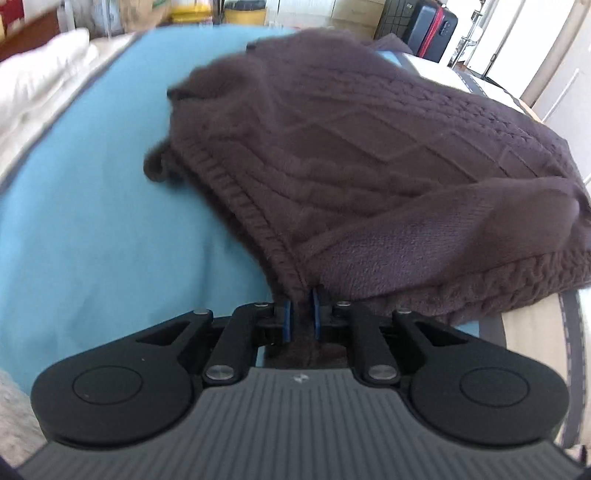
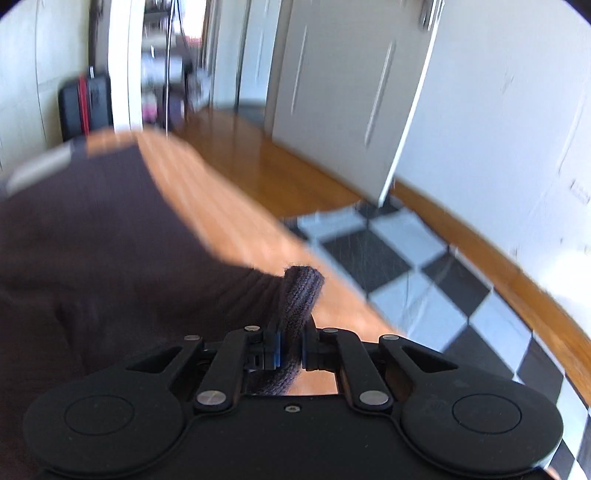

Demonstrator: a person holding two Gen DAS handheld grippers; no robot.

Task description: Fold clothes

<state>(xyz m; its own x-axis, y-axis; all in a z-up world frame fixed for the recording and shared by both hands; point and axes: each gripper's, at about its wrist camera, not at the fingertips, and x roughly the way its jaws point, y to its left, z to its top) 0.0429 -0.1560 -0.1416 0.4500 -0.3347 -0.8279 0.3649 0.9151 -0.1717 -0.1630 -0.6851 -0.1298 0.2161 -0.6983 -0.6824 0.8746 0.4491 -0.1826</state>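
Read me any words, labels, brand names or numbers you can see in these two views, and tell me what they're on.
No text can be read in either view.
Small pale logo mark on the grey ribbed body behind the left tongs: a symbol, no letters.
Greenish print on the yellow containers at the top of the left view: too blurred to read.
Right view, showing the right tongs, the brown sweater and the doors: no lettering shows.
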